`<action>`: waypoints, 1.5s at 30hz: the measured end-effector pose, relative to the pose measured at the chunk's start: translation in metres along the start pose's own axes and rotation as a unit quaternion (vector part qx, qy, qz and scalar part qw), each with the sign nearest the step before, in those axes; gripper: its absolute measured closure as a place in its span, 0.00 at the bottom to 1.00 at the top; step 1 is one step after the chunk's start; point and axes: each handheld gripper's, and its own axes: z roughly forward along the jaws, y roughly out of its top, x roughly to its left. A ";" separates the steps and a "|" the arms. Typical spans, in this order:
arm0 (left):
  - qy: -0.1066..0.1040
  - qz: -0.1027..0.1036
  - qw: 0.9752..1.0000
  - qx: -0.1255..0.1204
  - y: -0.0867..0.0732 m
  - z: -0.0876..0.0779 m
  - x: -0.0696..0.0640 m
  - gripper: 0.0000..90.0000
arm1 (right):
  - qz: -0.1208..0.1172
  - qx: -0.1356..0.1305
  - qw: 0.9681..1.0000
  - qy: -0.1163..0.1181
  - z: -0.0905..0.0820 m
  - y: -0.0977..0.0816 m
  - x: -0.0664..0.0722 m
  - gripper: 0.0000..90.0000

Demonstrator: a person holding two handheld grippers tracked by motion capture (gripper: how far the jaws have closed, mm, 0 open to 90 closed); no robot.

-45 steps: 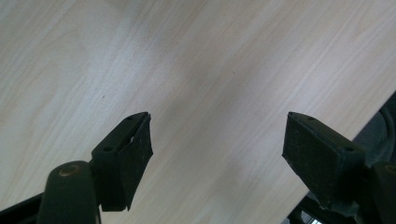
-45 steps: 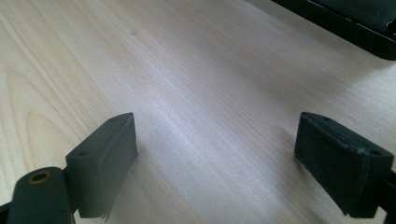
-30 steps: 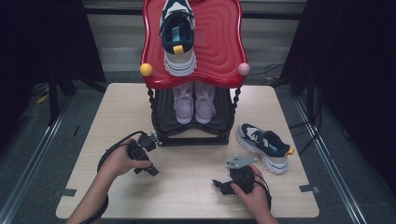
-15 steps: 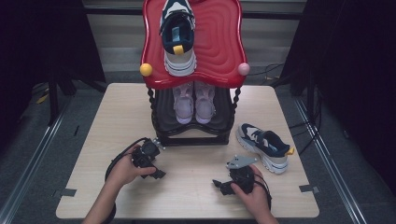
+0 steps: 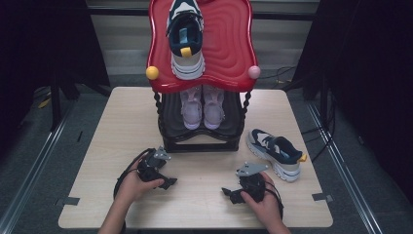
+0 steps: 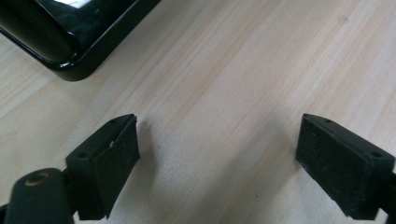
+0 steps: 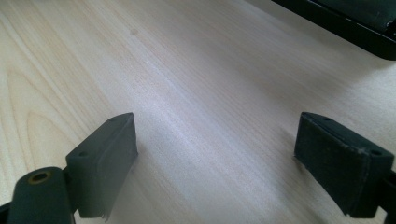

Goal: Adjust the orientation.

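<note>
Lying on its sole at the lower right of the high view, the loose sneaker (image 5: 275, 153) is the item nearest the right gripper (image 5: 230, 193). It sits on the worktop (image 5: 204, 204) just to the right of the shoe rack (image 5: 199, 144), apart from it, with its toe toward the rack.

**Handling**
- Weight: judged light; one gripper should lift it.
- Stiffness: the thick sole looks firm, while the upper and collar are probably soft and will give under pressure.
- Surface: fabric and matt panels, unlikely to slip. Not fragile.
- Grasp point: take the heel collar or the padded rim of the opening, one finger inside and one outside. A pinch across the sole is likely too wide.

**Appearance**
- White chunky sole, navy and white upper, and a small yellow tab at the heel end.
- Its apparent mate (image 5: 185, 41) stands on the red top shelf (image 5: 229, 48). A pale pink pair (image 5: 202, 105) occupies the lower shelf.

**Gripper state**
- Right gripper: fingers released and spread wide over bare wood, nothing between them.
- Left gripper (image 6: 217, 158): fingers released, having just been opening, nothing between them. The black rack base (image 6: 70, 37) lies at the upper left of the left gripper view.
</note>
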 end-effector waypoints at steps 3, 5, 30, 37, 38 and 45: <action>0.005 -0.005 1.000 -0.013 -0.003 0.000 -0.001 0.11 | 0.000 0.000 1.000 0.000 0.000 0.000 0.000 0.14; 0.007 -0.005 1.000 -0.024 -0.006 0.001 -0.001 0.11 | 0.000 0.001 1.000 -0.001 0.000 0.000 0.000 0.14; 0.018 -0.010 0.996 -0.083 -0.019 0.005 -0.001 0.04 | -0.002 0.001 1.000 0.002 -0.001 0.000 -0.001 0.14; 0.019 -0.010 0.996 -0.083 -0.019 0.005 -0.001 0.04 | 0.012 -0.005 1.000 0.000 -0.011 -0.007 -0.008 0.16; 0.018 -0.010 0.996 -0.083 -0.019 0.005 -0.001 0.04 | 0.016 -0.004 1.000 0.001 -0.014 -0.008 -0.009 0.16; 0.018 -0.010 0.996 -0.083 -0.019 0.005 -0.001 0.04 | 0.028 0.004 0.999 -0.017 -0.037 -0.023 -0.024 0.17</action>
